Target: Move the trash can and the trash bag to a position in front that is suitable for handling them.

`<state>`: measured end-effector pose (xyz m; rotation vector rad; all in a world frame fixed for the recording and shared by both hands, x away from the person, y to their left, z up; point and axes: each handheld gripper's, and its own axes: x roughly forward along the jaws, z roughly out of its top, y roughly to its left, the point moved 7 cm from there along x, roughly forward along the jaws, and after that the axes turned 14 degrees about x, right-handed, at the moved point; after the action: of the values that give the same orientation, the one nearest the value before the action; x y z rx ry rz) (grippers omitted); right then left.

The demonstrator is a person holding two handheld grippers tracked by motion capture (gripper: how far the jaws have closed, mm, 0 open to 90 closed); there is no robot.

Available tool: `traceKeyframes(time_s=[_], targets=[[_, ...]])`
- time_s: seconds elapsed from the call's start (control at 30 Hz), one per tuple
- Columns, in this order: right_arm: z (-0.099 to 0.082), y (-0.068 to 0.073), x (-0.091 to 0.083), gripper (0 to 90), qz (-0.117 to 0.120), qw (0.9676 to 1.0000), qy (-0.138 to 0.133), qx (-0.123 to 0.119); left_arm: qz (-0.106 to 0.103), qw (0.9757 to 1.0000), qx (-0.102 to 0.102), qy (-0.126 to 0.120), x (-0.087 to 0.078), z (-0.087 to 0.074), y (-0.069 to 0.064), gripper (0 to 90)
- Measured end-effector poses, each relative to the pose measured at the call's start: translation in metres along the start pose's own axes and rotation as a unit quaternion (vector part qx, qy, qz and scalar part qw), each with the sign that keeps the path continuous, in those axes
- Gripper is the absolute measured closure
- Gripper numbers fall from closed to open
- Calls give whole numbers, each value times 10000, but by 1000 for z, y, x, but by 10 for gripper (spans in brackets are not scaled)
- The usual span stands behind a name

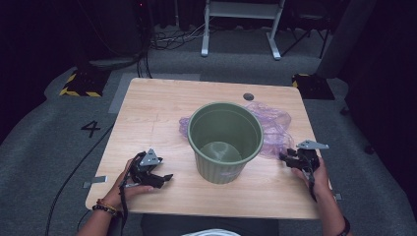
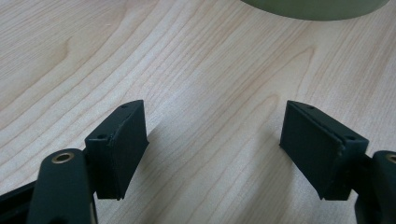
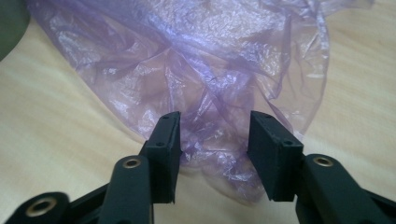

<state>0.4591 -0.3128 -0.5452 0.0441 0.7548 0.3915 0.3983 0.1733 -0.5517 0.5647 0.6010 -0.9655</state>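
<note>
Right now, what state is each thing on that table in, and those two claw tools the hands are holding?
Green bin: upright, empty, no liner in it.
Purple plastic bag: crumpled on the table beside and behind the bin, not yet gripped.
Left gripper: open, nothing between its jaws, over bare wood.
Right gripper: open, its jaws either side of the bag's near edge.

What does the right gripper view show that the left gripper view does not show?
Right gripper view: the crumpled purple plastic bag, its near edge lying between the open jaws of the right gripper.
Left gripper view: the open jaws of the left gripper over bare wood.
Both: the wooden table and a sliver of the green bin.
</note>
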Motion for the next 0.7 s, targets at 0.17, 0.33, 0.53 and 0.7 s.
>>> traceKeyframes(time_s=[0.17, 0.33, 0.53, 0.7], targets=[[-17, 4, -20, 496, -2, 9998, 183, -38, -21, 10000, 21, 2, 1, 2, -1, 224], [-31, 11, -39, 449, 92, 9991, 335, -240, -28, 10000, 21, 15, 2, 2, -2, 223], [-29, 24, -61, 394, 182, 9983, 81, -551, -30, 10000, 24, 15, 2, 2, -2, 223], [-1, 40, -84, 376, 252, 9945, -605, -817, -40, 10000, 42, 0, 3, 3, -2, 221]])
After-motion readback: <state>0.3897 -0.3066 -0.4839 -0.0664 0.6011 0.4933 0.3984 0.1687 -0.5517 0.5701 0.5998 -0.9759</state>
